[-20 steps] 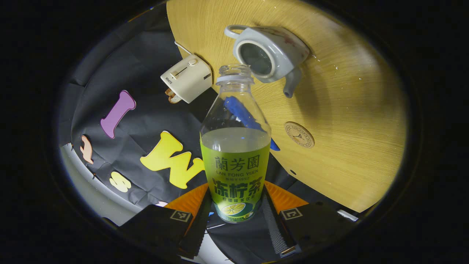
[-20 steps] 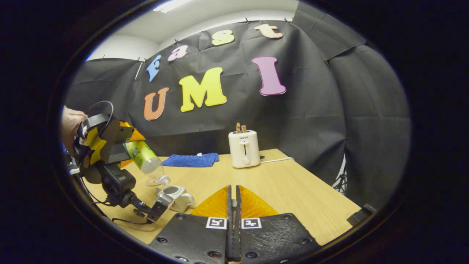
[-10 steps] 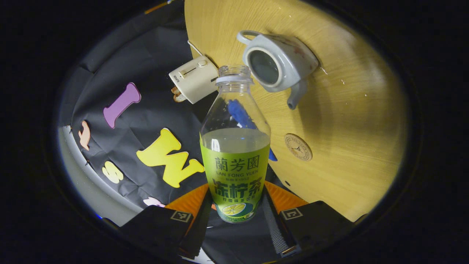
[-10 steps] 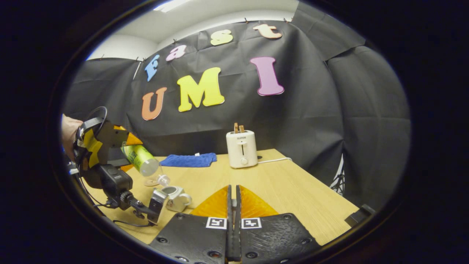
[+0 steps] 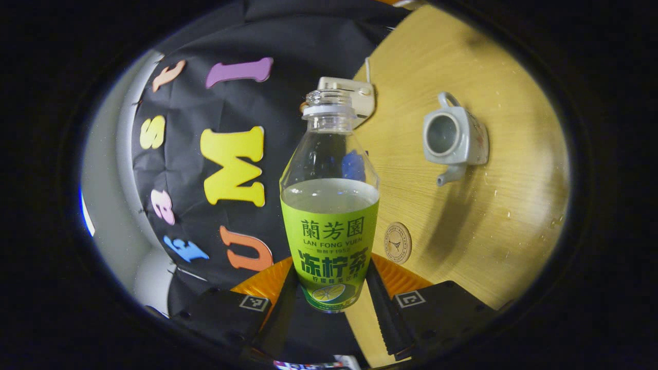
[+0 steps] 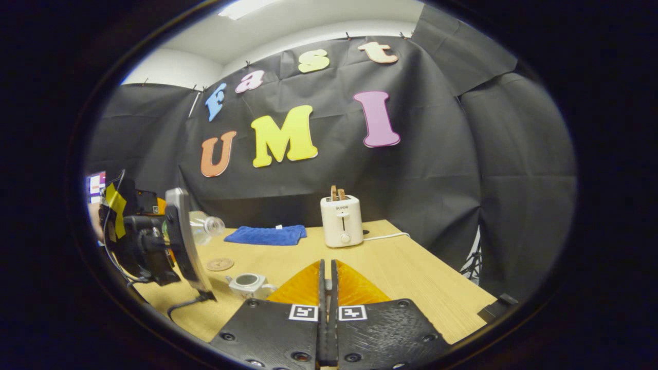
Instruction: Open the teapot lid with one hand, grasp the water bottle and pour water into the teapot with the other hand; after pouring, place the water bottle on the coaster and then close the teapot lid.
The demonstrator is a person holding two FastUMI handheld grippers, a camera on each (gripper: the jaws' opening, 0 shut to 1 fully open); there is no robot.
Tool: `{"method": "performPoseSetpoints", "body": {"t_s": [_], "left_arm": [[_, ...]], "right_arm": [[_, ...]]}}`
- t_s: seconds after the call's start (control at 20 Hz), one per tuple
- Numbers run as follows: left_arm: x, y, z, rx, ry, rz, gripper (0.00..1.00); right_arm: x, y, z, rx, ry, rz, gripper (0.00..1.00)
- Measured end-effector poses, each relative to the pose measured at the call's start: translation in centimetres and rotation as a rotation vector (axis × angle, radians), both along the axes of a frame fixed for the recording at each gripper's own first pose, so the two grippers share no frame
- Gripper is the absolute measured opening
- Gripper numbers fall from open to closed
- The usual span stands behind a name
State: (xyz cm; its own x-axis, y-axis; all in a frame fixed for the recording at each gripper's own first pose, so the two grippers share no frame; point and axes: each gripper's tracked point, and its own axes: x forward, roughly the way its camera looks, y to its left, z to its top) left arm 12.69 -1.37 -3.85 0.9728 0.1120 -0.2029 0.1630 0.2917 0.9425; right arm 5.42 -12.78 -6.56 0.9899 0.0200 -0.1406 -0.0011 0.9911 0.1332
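A black cloth wall (image 6: 437,169), creased and clipped along its top edge, closes the booth behind and to the right of a pale wooden table (image 6: 411,272). Above the cloth a white wall (image 6: 169,67) meets a white ceiling (image 6: 318,13), where a bright light (image 6: 241,7) shows at the upper edge. On the table near the cloth stand a white toaster (image 6: 341,220) with its cord (image 6: 383,237) trailing right and a folded blue towel (image 6: 267,235) lying to its left.
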Motion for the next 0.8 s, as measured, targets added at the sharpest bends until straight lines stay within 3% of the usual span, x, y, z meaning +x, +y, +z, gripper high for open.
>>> {"method": "performPoseSetpoints", "body": {"t_s": [0.2,0.6,0.8], "left_arm": [[-1.3,1.0,-1.6,-0.427,-0.002,0.086,0.74],[-2.2,1.1,-3.7,-0.988,0.038,0.157,0.75],[-0.7,1.9,-3.9,-1.097,0.037,0.181,0.75]], "right_arm": [[0.2,0.9,0.5,-0.009,-0.001,0.004,0.0],[-0.2,2.9,1.8,-0.029,-0.016,0.017,0.0],[-0.1,3.4,1.4,-0.035,-0.005,0.025,0.0]]}}
